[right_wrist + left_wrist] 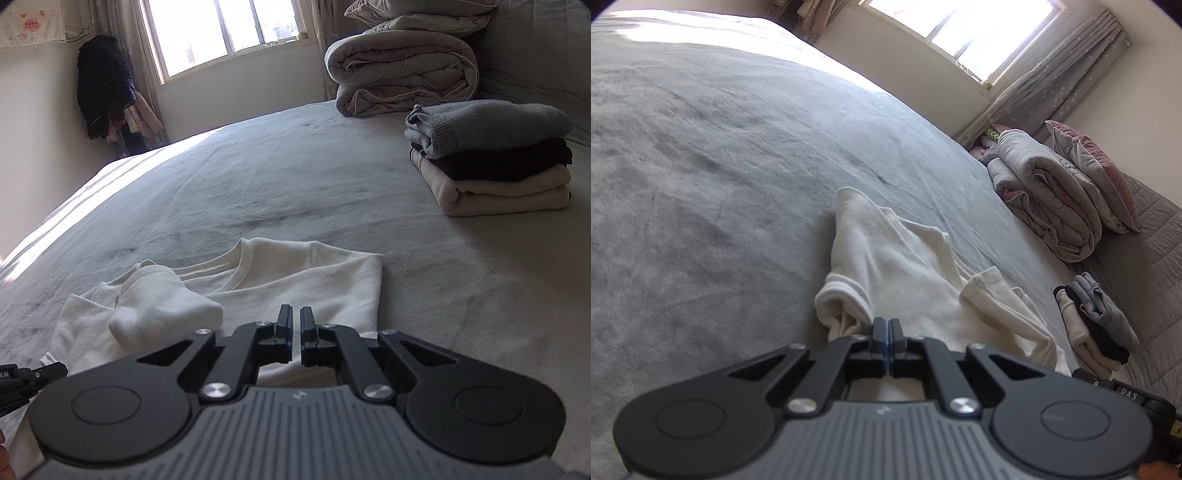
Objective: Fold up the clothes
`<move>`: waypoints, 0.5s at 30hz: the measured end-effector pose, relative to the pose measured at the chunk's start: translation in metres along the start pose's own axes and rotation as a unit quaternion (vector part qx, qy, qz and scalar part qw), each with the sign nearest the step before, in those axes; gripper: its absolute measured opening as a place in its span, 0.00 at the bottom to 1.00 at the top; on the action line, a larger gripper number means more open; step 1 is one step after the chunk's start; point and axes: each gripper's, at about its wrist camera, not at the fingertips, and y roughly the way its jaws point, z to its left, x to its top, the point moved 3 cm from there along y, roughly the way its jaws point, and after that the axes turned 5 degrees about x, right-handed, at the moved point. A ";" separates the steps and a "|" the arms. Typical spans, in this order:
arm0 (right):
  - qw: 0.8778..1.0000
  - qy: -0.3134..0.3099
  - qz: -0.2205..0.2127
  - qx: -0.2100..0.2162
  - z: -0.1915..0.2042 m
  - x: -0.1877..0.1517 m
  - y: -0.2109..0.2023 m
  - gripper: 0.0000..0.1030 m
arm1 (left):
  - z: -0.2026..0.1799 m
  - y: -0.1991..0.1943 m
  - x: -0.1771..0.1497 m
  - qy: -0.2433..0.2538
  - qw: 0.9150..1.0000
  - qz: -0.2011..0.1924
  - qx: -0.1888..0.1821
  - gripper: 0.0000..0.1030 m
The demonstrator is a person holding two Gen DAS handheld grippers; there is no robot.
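White soft cotton shirt (pixel 295 284) flat on the grey bed (pixel 258 184), one sleeve folded over. Left claw (pixel 888 328) pinched together at a bunched shirt edge. Right claw (pixel 295 325) nearly together above the shirt, holding nothing. Folded clothes stack (pixel 491 158) nearby.

A rolled quilt (pixel 402 70) and window (pixel 221 29) are seen at top; dark jacket (pixel 103 88) upper left.

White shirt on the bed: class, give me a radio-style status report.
Left gripper shut on white shirt. Right gripper shut, holding nothing. Shirt partly folded on bed. Folded stack well clear.
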 end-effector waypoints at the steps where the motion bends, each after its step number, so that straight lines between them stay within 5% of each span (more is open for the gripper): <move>1: 1.000 0.001 0.001 -0.002 -0.002 -0.001 -0.001 0.07 | 0.000 0.000 0.000 -0.001 1.000 0.000 0.000 0.03; 3: 1.000 -0.007 0.000 0.003 0.002 -0.002 -0.003 0.18 | 0.000 0.001 -0.001 0.000 1.000 0.000 0.000 0.03; 6: 0.999 -0.033 0.002 0.024 0.018 0.000 -0.001 0.21 | 0.000 0.001 -0.001 0.001 1.000 0.000 0.000 0.03; 9: 0.996 -0.085 -0.008 0.036 0.047 0.001 -0.001 0.58 | 0.000 0.000 -0.001 0.001 1.000 0.001 0.000 0.03; 15: 0.970 -0.233 -0.025 0.058 0.112 -0.011 0.010 0.60 | -0.001 0.000 -0.002 0.003 1.000 0.001 0.000 0.03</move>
